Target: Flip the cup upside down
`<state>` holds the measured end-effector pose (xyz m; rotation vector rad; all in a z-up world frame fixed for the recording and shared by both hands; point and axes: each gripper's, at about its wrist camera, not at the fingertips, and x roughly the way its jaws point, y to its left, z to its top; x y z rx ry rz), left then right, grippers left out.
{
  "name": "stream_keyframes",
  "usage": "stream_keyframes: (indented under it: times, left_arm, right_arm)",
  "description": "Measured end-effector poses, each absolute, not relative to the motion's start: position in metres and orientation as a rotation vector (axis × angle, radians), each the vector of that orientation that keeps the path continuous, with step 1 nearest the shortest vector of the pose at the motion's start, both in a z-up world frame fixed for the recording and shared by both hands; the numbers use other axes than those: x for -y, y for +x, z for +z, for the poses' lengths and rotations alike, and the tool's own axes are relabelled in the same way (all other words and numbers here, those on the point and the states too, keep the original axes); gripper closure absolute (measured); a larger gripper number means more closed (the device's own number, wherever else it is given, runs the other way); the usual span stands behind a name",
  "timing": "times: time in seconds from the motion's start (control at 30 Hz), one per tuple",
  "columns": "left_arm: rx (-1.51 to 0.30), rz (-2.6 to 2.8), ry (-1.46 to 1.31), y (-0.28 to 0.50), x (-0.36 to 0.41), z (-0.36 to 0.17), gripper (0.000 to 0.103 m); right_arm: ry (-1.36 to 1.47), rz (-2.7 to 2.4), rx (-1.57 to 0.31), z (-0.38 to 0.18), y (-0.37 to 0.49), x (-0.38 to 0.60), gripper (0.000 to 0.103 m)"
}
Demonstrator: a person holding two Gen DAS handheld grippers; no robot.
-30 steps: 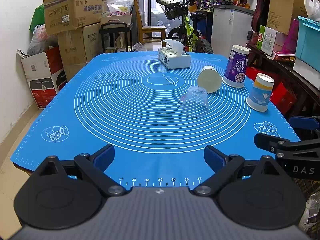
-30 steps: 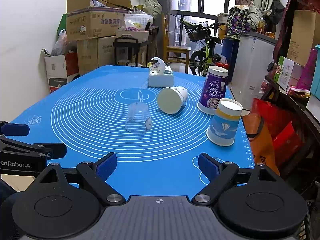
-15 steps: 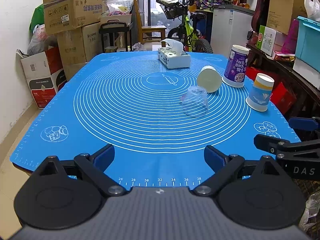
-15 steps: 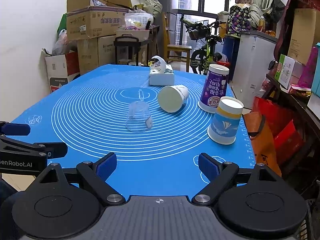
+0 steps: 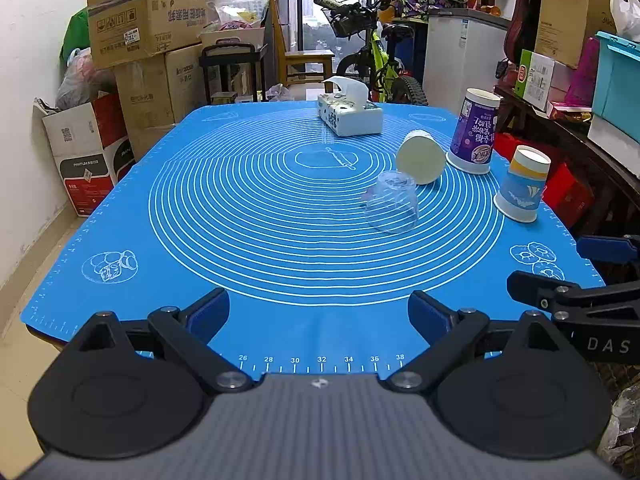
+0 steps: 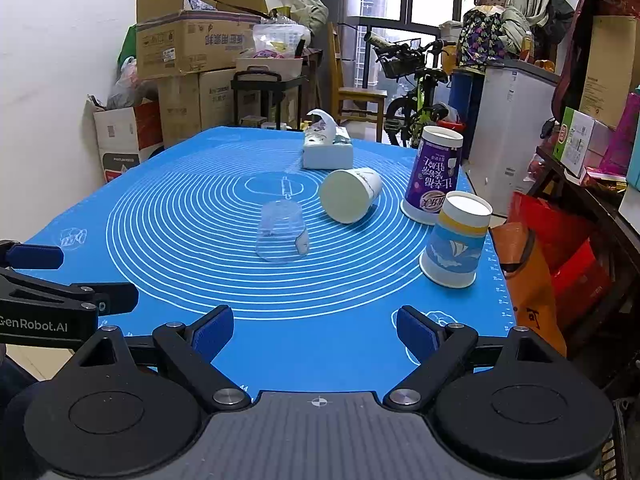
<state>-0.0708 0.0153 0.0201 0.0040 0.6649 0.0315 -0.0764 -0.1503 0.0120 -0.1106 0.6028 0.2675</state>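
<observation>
We held both claws low at the near edge of the mat (image 5: pixel 240 200), a smooth blue sheet printed with white concentric rings. The left claw (image 5: pixel 319 312) had its fingers spread wide apart with nothing between them; the right claw (image 6: pixel 315 330) was likewise spread and empty. Each pointed level across the table, side by side, the right claw's black finger showing at the right margin of the left view.

Ahead of the left claw and to its right stood the glass (image 5: pixel 391 207), a clear, thin-walled tumbler resting mouth down on the rings. From the right claw (image 6: pixel 315 330) it sat ahead and slightly left (image 6: pixel 282 236), with a small label on its side.

Just beyond the glass lay a cream paper cup (image 6: pixel 352 195) tipped on its side, its round flat base turned toward us. Farther right stood a tall purple cup (image 6: pixel 434 176) and a blue-and-yellow cup (image 6: pixel 456 240), both inverted, tapering upward. A boxy white tissue box (image 5: pixel 349 118) sat far ahead.
</observation>
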Motion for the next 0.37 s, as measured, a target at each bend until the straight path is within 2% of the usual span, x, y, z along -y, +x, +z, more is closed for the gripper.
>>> stream_keyframes:
  times: [0.37]
  left_arm:
    - [-0.674,0.04,0.0,-0.0689,-0.0175,0.0186,0.008]
  right_arm:
    - [-0.107,0.27,-0.612,0.0095,-0.0736,0.1496,0.013]
